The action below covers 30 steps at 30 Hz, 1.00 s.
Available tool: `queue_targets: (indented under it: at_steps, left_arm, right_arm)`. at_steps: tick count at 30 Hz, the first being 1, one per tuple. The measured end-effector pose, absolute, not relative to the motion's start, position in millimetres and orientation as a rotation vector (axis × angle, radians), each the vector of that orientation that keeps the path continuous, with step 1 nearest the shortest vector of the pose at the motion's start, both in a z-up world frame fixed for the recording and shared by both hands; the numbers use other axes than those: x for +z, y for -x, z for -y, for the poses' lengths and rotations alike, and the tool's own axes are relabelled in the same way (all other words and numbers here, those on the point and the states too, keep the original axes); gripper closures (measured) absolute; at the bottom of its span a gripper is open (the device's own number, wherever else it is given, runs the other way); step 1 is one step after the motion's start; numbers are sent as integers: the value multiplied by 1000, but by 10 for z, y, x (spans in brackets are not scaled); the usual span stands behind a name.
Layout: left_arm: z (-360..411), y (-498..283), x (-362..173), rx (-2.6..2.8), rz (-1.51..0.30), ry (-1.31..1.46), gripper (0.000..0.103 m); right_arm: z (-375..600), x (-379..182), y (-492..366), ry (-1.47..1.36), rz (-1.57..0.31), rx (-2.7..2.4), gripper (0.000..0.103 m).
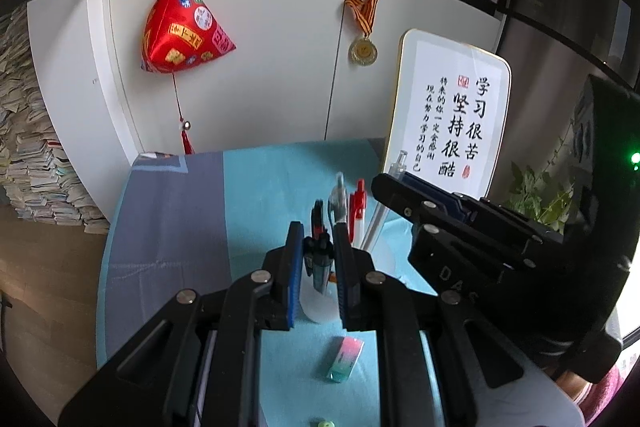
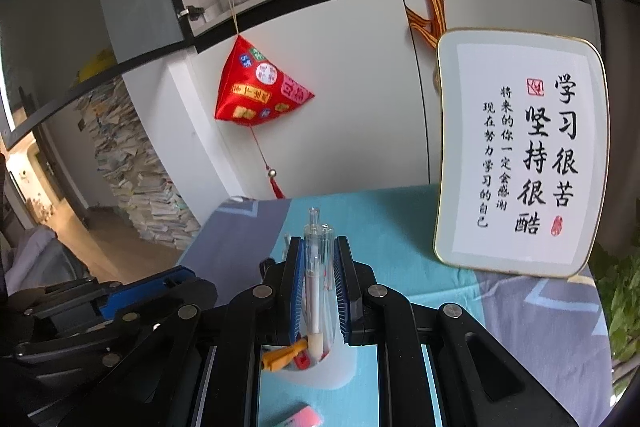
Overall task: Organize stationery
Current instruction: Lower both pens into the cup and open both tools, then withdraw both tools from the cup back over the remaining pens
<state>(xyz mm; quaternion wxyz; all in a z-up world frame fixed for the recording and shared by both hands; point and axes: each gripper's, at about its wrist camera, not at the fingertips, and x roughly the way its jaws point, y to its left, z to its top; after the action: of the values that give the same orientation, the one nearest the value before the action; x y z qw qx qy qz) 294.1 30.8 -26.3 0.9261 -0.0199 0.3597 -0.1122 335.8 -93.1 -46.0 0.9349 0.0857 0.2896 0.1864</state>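
Observation:
A translucent white pen cup (image 1: 320,307) (image 2: 328,367) stands on the blue cloth and holds several pens, among them a red and white pen (image 1: 357,211) and a clear pen (image 1: 338,199). My left gripper (image 1: 318,259) is shut on a dark pen (image 1: 320,259) that stands in the cup. My right gripper (image 2: 318,291) (image 1: 404,187) is shut on a clear white pen (image 2: 314,267) (image 1: 384,211), upright, its lower end inside the cup. A pink and green eraser (image 1: 345,358) (image 2: 300,419) lies on the cloth in front of the cup.
A framed calligraphy sign (image 1: 452,111) (image 2: 520,151) leans at the back right. A green plant (image 1: 536,195) stands to the right. A red hanging ornament (image 1: 180,27) and a medal (image 1: 363,51) hang on the white cabinet behind. The table edge drops off at left.

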Motion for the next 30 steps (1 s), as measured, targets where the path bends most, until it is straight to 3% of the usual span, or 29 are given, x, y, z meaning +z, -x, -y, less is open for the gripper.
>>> queue_targets:
  at_steps: [16, 30]
  left_arm:
    - [-288, -2845, -315, -213, -745, 28, 89]
    - [-155, -2520, -24, -216, -667, -4, 63]
  right_arm:
    - [951, -590, -3246, -159, -682, 403, 87]
    - [1164, -300, -2873, -149, -644, 409, 86]
